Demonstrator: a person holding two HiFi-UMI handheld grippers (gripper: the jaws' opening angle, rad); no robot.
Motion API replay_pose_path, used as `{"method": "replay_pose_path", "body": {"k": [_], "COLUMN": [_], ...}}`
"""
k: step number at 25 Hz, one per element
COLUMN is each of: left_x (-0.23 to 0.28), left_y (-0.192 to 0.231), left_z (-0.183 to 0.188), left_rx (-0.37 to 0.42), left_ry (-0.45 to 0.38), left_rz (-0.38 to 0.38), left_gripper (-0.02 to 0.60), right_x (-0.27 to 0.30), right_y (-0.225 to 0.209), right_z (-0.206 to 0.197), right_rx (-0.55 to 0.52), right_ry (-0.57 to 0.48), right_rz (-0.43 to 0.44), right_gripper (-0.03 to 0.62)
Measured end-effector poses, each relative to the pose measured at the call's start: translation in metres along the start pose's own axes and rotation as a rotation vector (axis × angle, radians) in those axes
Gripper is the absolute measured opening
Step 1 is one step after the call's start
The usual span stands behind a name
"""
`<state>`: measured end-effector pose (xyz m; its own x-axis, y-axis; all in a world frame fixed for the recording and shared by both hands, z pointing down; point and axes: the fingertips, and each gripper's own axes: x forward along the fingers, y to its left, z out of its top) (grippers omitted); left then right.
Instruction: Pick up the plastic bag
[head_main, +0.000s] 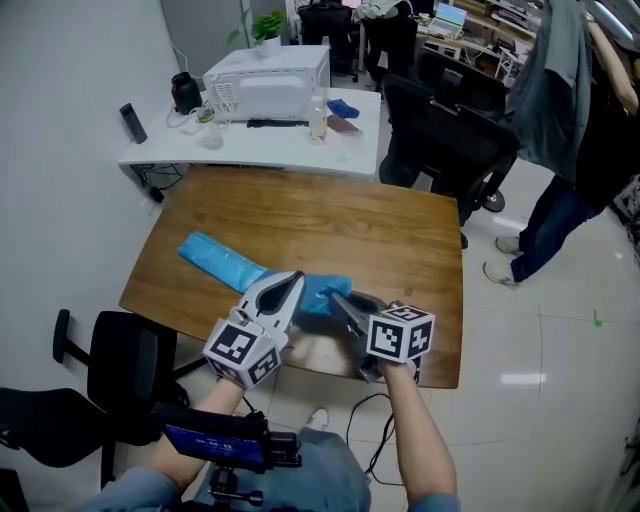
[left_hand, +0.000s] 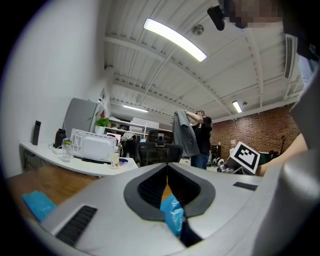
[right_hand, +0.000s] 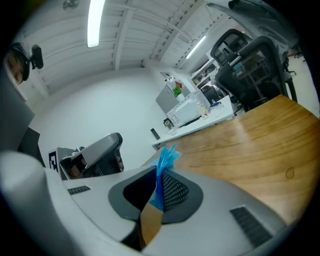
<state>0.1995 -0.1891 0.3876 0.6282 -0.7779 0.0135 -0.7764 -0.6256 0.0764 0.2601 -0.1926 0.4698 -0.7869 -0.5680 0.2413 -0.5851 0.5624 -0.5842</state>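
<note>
In the head view, nearest of all, two forearms reach out over the near edge of the wooden desk, each carrying a hand-held gripper with its marker cube. The left hand-held gripper and the right hand-held gripper meet nose to nose at the near end of the blue plastic bag. The rest of the bag stretches away to the left, lying flat on the desk.

In the left gripper view, the jaws stand together with a crumpled blue fold of the bag pinched between the pads. Another part of the bag shows low at the left, resting on the wood. The other gripper's marker cube sits close by on the right.

In the right gripper view, the jaws are likewise closed on a thin blue fold. Its tip pokes out above the pads, and bare desk lies beyond.

By my reading, the grasp is made on both sides but the lift is hardly begun: most of the bag lies on the desk and has yet to be raised clear.
</note>
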Motion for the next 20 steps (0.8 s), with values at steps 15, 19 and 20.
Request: {"method": "replay_pose_path", "body": {"k": [15, 19, 20], "left_x": [-0.004, -0.002, -0.002], "left_y": [-0.014, -0.017, -0.017], "left_z": [0.000, -0.002, -0.002], "left_rx": [0.008, 0.012, 0.015], "left_ry": [0.005, 0.018, 0.022], "left_rz": [-0.007, -0.013, -0.014], "left_gripper": [0.009, 0.009, 0.009], "right_x": [-0.014, -0.021, -0.023], "right_y": [-0.018, -0.028, -0.030], "right_z": [-0.007, -0.001, 0.000], "right_rx": [-0.186, -0.217, -0.222], "right_ry": [0.019, -0.009, -0.013], "right_rz": [-0.211, -0.275, -0.287], "right_gripper": [0.161, 0.198, 0.202]}}
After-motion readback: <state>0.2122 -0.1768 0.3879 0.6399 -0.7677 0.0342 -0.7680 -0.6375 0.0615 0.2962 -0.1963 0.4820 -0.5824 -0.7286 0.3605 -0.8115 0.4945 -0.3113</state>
